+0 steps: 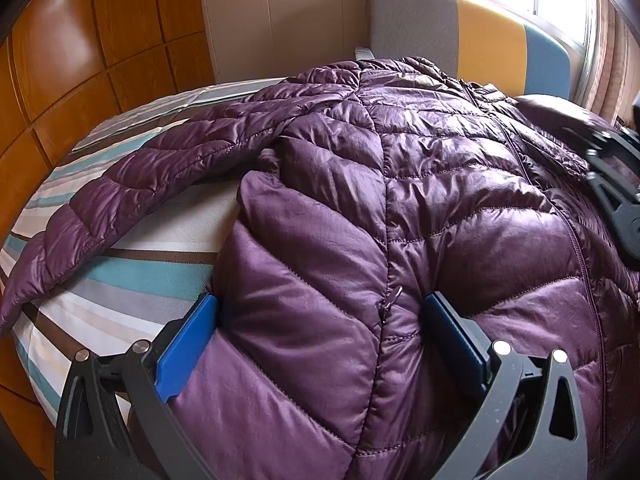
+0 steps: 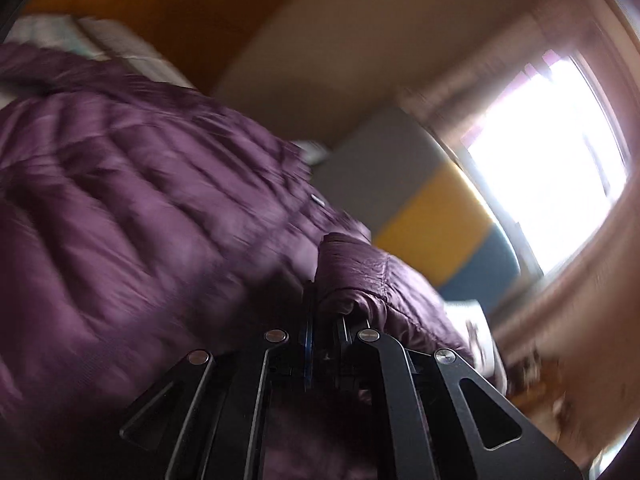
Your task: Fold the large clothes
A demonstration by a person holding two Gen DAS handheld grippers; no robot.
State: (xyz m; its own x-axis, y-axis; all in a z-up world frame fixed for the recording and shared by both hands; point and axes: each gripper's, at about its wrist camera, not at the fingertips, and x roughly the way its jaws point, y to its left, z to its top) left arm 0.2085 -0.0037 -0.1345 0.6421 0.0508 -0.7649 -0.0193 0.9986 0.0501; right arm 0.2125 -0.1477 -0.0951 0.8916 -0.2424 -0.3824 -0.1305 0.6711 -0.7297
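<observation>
Garment: a shiny purple quilted puffer jacket (image 1: 400, 168) lies spread front-up over a bed, its zip running up the middle towards the collar near the headboard.
Left sleeve of the jacket: the long quilted sleeve (image 1: 120, 192) stretches out to the left across the bedding, cuff hanging at the mattress edge.
Bedding: a sheet striped in white, teal, grey and brown (image 1: 132, 276) shows under and beside the jacket.
Left gripper (image 1: 320, 332): black linkage arms with blue pads (image 1: 188, 344); the jaws stand wide, with a puffed fold of the jacket's hem bulging between them. The pads press into the fabric on both sides, so it is grasping the jacket.
Right gripper (image 2: 324, 316): clenched, jaws nearly together, pinching a rolled edge of the purple jacket (image 2: 352, 272). This view is heavily motion-blurred. In the left wrist view it appears at the right edge above the jacket (image 1: 616, 200).
Headboard: padded panels in grey, yellow and blue (image 1: 472, 36) stand behind the collar.
Surroundings: glossy orange-brown wooden panelling (image 1: 80, 60) on the left, a bright window (image 2: 552, 160) on the right.
</observation>
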